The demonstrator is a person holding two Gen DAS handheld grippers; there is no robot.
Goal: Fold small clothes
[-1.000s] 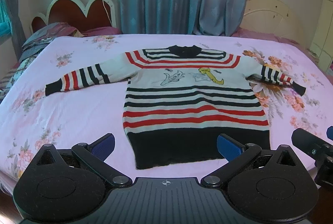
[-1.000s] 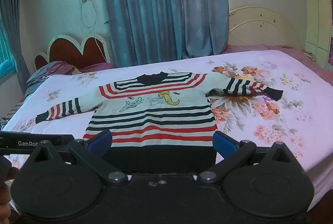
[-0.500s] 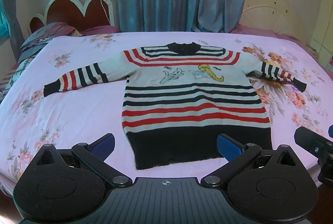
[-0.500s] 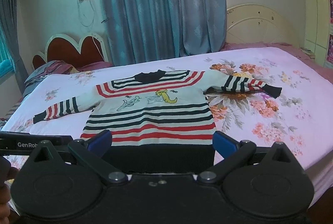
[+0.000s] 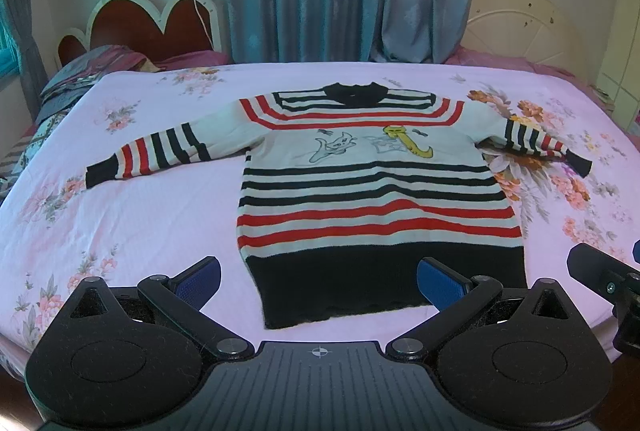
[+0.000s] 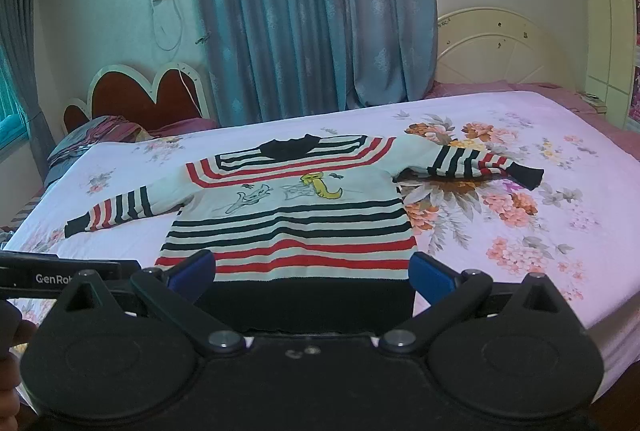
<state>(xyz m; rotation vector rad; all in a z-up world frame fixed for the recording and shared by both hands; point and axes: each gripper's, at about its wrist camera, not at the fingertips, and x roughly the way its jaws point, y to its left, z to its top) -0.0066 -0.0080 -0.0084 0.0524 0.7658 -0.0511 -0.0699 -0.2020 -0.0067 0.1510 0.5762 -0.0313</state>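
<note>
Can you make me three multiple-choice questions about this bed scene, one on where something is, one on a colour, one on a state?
1. Where does the sweater lie?
A. on the pink floral bedspread
B. on the floor
C. on a chair

2. What colour is the sweater's bottom band?
A. yellow
B. black
C. green

3. How does the left gripper stand?
A. shut on a sleeve
B. shut on the hem
C. open, holding nothing

Answers: 1 A, it lies spread flat on the bedspread; 2 B, the hem band is black; 3 C, blue pads apart, nothing between.
</note>
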